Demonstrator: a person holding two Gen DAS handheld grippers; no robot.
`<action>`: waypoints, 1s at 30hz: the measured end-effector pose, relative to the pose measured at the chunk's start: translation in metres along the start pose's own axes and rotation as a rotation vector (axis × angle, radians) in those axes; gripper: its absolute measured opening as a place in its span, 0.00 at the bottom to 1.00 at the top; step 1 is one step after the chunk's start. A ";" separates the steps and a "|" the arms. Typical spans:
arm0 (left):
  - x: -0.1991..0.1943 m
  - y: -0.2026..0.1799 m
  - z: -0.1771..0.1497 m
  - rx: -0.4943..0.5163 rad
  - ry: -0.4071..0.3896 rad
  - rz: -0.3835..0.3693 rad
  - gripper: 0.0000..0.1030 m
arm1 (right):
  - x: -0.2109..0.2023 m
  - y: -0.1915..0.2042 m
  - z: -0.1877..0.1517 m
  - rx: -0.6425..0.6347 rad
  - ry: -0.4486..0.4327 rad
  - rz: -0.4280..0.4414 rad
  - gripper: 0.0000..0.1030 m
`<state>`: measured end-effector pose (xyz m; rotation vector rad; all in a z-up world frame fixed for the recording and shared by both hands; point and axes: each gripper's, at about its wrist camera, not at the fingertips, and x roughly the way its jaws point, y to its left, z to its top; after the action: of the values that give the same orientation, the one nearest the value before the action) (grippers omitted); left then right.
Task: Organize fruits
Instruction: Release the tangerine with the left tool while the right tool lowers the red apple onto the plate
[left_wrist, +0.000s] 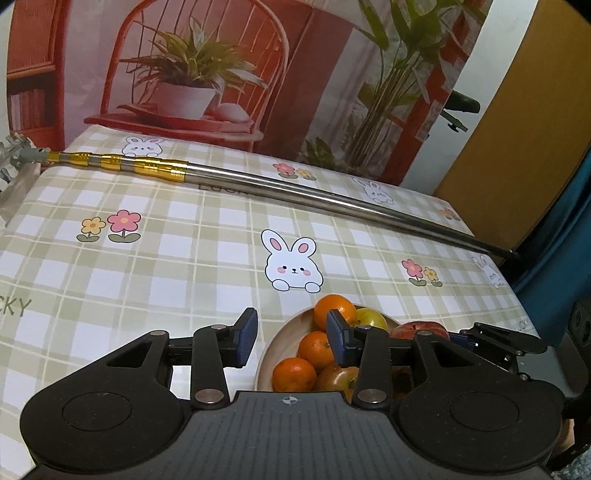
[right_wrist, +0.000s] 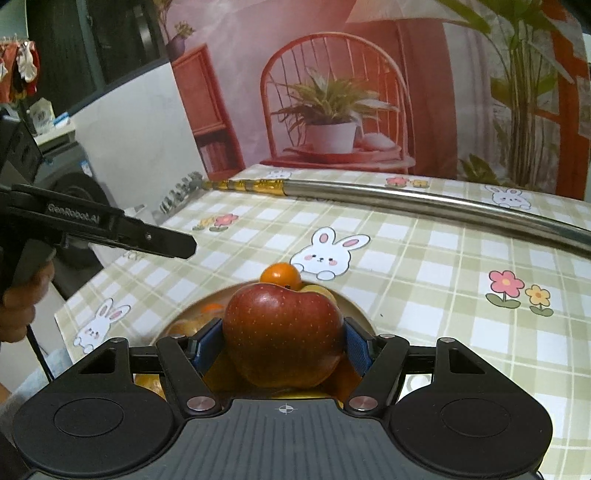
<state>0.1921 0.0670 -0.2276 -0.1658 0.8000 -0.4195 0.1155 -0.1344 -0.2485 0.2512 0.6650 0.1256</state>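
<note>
A wooden bowl (left_wrist: 265, 356) near the table's front holds three oranges (left_wrist: 314, 349) and a yellow-green apple (left_wrist: 371, 319). My left gripper (left_wrist: 291, 338) hovers over the bowl's left rim, open, with only cloth and bowl showing between its blue pads. In the right wrist view my right gripper (right_wrist: 282, 343) is shut on a red apple (right_wrist: 282, 332), held just above the bowl (right_wrist: 354, 306). One orange (right_wrist: 280, 277) peeks out behind that apple. The same red apple (left_wrist: 417, 328) shows at the bowl's right side in the left wrist view.
A steel telescopic pole (left_wrist: 295, 184) with gold bands lies across the back of the checked rabbit tablecloth (left_wrist: 147, 277). A printed backdrop stands behind the table. In the right wrist view a hand (right_wrist: 18, 302) holds the left gripper's handle at the left edge.
</note>
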 end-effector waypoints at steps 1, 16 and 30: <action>-0.001 0.000 -0.001 0.001 -0.004 0.003 0.50 | 0.000 0.000 0.000 0.003 0.002 0.001 0.63; -0.033 -0.013 -0.007 0.037 -0.062 0.058 0.62 | -0.009 0.007 0.007 0.037 0.027 -0.080 0.63; -0.090 -0.034 -0.007 0.087 -0.206 0.137 0.92 | -0.050 0.013 0.021 0.092 -0.011 -0.176 0.70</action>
<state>0.1216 0.0749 -0.1627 -0.0707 0.5852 -0.3018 0.0895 -0.1353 -0.1993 0.2801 0.6801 -0.0745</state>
